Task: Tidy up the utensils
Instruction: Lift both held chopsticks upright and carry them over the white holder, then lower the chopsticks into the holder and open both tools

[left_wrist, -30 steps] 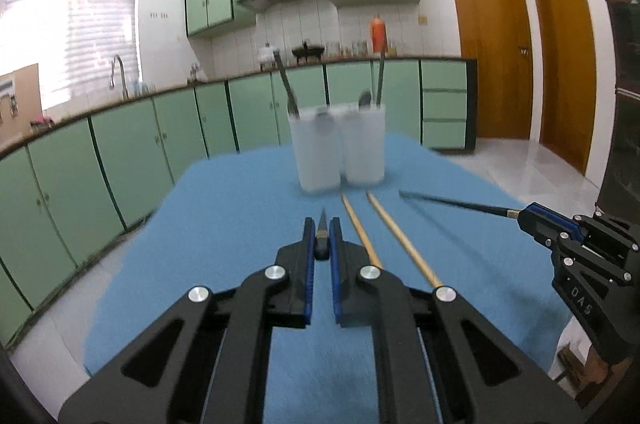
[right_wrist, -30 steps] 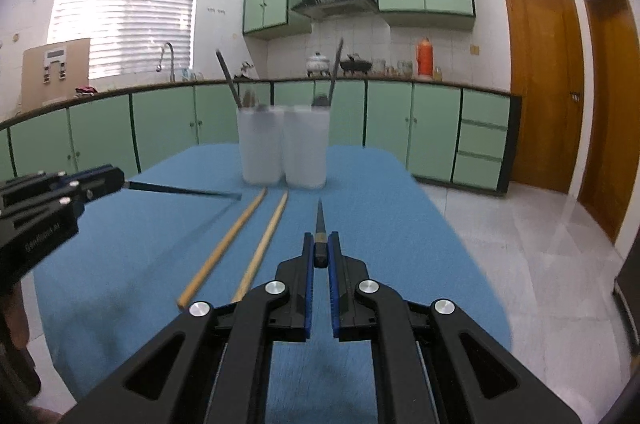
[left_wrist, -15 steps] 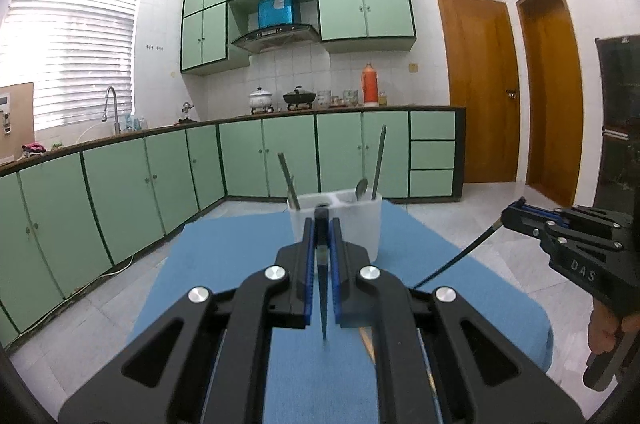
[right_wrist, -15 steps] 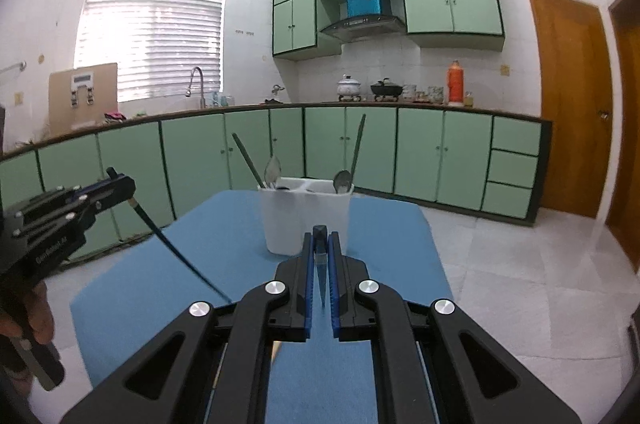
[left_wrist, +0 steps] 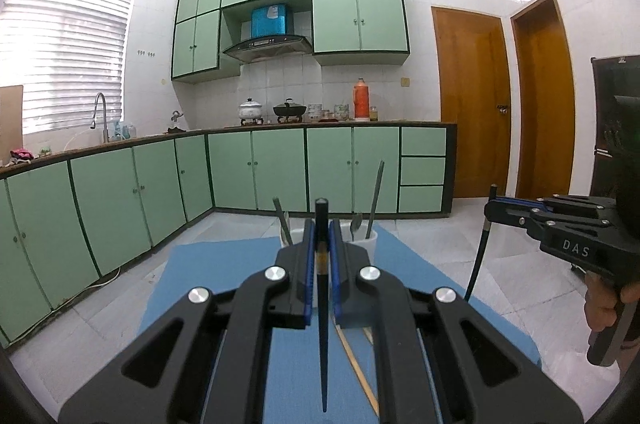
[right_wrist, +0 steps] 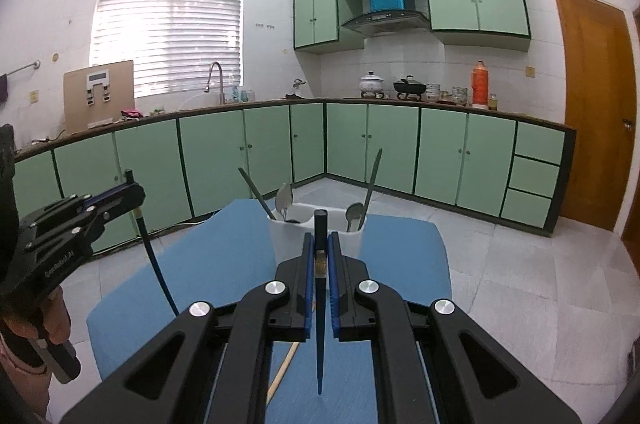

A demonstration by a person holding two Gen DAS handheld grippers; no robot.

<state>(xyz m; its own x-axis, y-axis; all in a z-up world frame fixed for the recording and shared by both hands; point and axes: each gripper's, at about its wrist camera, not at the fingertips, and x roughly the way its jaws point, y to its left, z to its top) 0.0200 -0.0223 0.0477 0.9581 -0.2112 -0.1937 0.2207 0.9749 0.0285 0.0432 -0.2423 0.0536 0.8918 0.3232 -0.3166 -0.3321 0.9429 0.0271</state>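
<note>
My left gripper [left_wrist: 321,252] clamps one dark chopstick [left_wrist: 322,324] upright, tip down; my right gripper [right_wrist: 320,256] pinches another [right_wrist: 320,324] likewise. Both hang above the blue table [right_wrist: 200,264], near the white utensil holder [right_wrist: 288,236].

The worktop [right_wrist: 404,264] wears a blue cloth; a white utensil holder [right_wrist: 296,228] stands at its far end. Wooden chopsticks [left_wrist: 360,368] lie nearer than the holder.

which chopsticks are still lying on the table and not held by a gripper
The two light wooden chopsticks lie flat on the blue cloth; the two black chopsticks hang tip-down, one clamped in each gripper.
</note>
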